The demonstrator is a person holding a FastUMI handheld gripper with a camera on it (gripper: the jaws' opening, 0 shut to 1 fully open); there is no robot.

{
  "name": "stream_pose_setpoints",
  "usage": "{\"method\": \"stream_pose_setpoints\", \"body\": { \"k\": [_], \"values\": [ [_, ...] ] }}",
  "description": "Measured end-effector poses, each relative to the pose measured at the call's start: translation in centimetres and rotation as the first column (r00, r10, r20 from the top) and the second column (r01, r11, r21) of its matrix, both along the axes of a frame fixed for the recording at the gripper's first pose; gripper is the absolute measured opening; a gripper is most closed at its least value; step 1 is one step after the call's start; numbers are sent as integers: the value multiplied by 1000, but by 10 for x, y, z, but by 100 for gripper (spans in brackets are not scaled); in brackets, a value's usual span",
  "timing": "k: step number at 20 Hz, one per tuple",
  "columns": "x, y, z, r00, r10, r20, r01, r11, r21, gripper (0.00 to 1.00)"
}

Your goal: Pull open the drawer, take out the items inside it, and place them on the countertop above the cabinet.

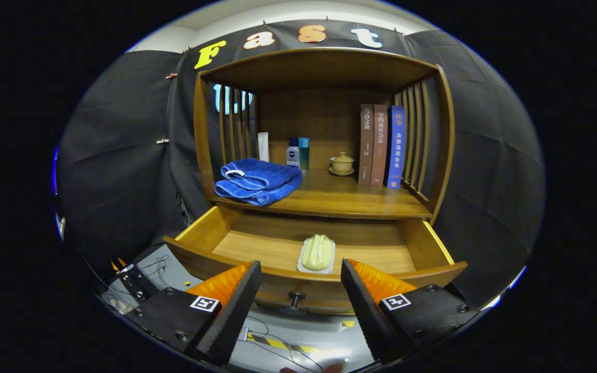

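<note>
A staged booth, not a real home: black cloth hangs behind a lone wooden cabinet, cables and hazard tape lie on the grey floor. Home props dress the counter: towel at its left edge, bottles, teacup, books at its right.

Pulled-out wooden drawer open from above, bare floor either side of pale green soap on its white dish. Gripper fingers spread, nothing between them; round dark knob just ahead. Countertop front centre free; folded blue towel blocks left.
</note>
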State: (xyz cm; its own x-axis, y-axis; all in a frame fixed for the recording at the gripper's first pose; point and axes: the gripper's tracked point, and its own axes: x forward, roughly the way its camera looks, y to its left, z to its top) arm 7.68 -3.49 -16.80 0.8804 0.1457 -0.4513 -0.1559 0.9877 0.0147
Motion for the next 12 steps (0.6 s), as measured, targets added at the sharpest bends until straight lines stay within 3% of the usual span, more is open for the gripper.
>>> {"method": "stream_pose_setpoints", "body": {
  "k": [4,9,12],
  "values": [
    [54,-13,19,999,-5,-37,1,996,-88,99],
    [117,-21,-34,970,-8,-242,-35,984,-174,99],
    [130,-18,-85,929,-18,-370,-63,976,-207,99]
  ]
}}
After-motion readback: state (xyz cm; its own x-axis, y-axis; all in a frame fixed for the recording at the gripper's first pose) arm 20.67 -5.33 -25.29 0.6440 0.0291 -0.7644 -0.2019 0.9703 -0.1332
